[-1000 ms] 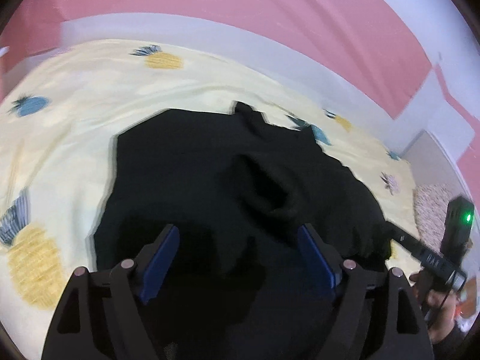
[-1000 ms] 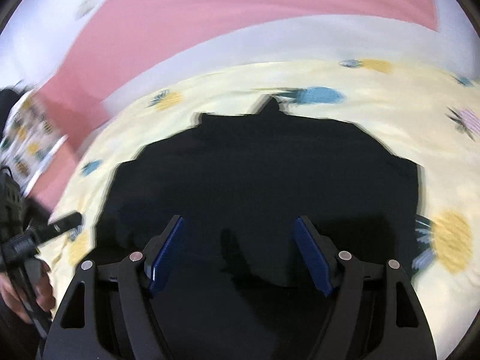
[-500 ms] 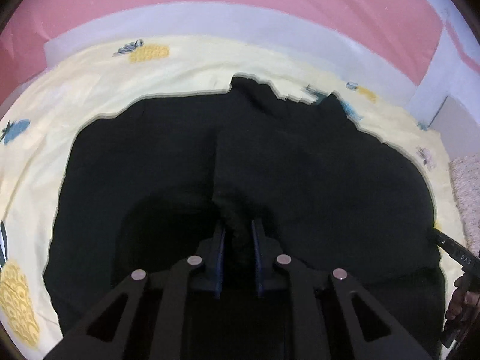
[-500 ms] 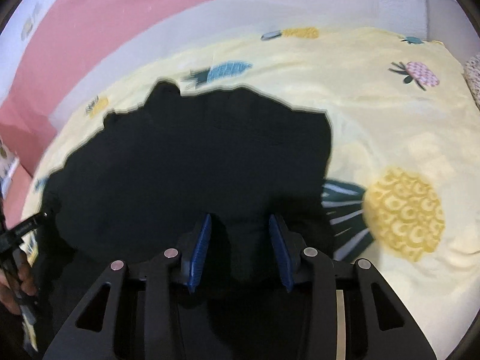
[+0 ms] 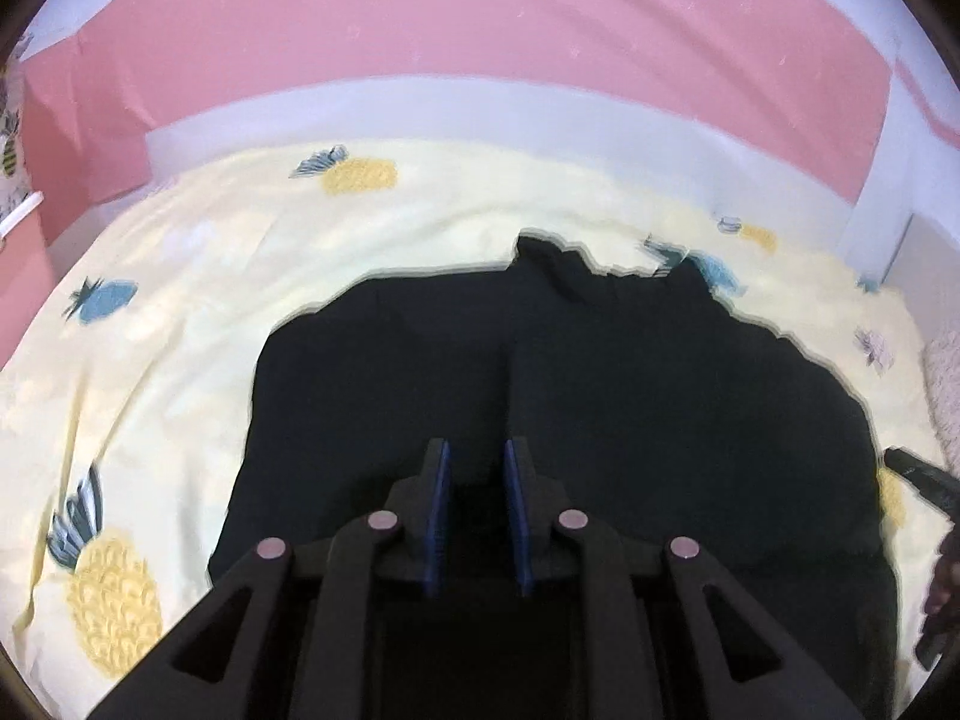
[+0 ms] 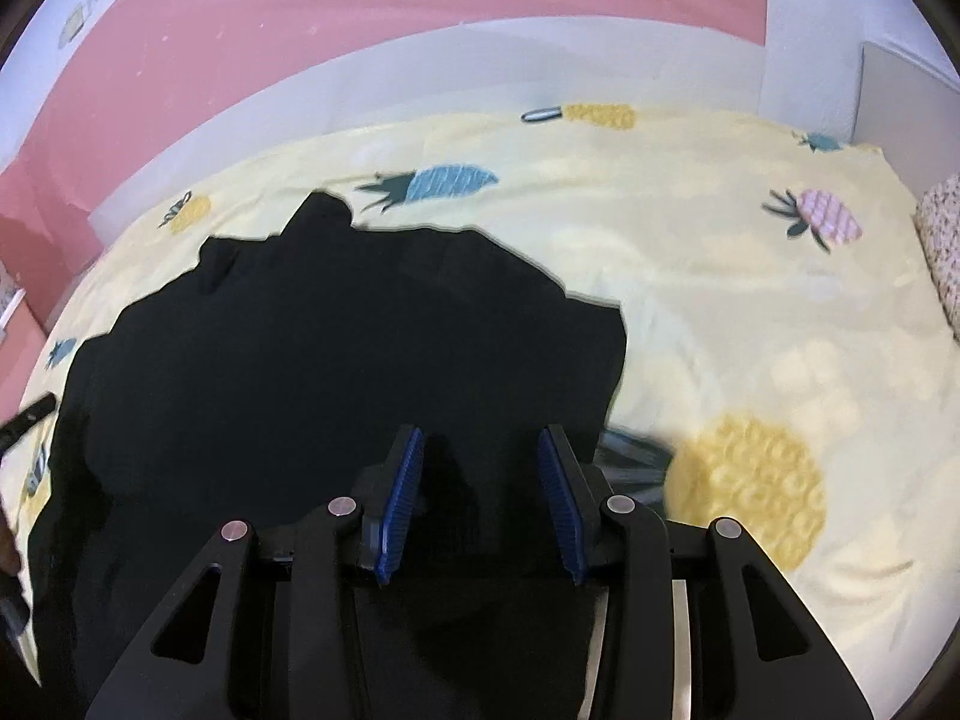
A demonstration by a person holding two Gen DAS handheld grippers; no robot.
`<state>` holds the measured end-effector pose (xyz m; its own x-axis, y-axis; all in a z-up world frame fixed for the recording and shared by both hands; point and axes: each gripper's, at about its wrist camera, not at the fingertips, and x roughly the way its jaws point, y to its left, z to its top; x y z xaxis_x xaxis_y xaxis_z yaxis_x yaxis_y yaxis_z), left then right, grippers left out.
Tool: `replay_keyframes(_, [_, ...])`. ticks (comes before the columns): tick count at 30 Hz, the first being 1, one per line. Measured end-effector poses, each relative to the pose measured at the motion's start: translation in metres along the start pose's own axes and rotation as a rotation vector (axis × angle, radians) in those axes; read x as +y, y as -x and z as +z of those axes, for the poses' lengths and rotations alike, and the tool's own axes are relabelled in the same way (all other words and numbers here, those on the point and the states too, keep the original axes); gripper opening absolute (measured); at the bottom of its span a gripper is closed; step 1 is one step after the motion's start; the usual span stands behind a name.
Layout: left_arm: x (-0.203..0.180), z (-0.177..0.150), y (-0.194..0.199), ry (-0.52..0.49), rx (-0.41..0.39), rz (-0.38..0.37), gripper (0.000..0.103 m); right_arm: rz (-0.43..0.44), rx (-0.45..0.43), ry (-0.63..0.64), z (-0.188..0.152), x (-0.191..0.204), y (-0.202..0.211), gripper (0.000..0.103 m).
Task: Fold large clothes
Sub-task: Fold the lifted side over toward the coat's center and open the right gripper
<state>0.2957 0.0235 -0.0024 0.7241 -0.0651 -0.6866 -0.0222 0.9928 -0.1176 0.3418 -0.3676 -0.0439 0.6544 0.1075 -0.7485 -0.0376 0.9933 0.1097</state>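
A large black garment (image 5: 600, 396) lies spread on a pale yellow pineapple-print bedsheet (image 5: 198, 276). It also fills the left half of the right wrist view (image 6: 312, 360). My left gripper (image 5: 475, 450) sits over the garment's near edge with its blue pads close together, pinching a fold of black cloth. My right gripper (image 6: 480, 438) is over the garment's near right corner, its pads partly closed with black cloth bunched between them. The cloth under both grippers is too dark to show detail.
The bedsheet (image 6: 750, 276) stretches out to the right of the garment. A pink and white wall (image 5: 480, 48) runs behind the bed. A patterned cushion (image 6: 942, 240) lies at the far right edge. The other gripper's tip (image 5: 918, 474) shows at right.
Both grippers went from wide open above the garment to closed down on its near edge. The right gripper's pads have spread slightly in the last half second.
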Motion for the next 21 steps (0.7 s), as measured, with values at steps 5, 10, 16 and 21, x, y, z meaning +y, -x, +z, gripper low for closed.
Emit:
replay_keyframes(5, [-0.044, 0.018, -0.046, -0.116, 0.012, -0.020, 0.022, -0.001, 0.009, -0.005, 0.023, 0.004, -0.031, 0.035])
replay_keyframes(10, [-0.041, -0.011, -0.106, -0.181, 0.083, 0.076, 0.022, -0.023, 0.096, 0.029, 0.012, 0.010, -0.080, 0.035])
replay_keyframes(16, [-0.036, -0.006, -0.106, -0.157, 0.094, 0.086, 0.021, -0.044, 0.110, 0.029, 0.017, 0.009, -0.079, 0.034])
replay_keyframes(21, [-0.023, -0.011, -0.039, -0.112, 0.020, -0.007, 0.019, 0.001, 0.013, 0.042, 0.004, 0.013, -0.010, 0.034])
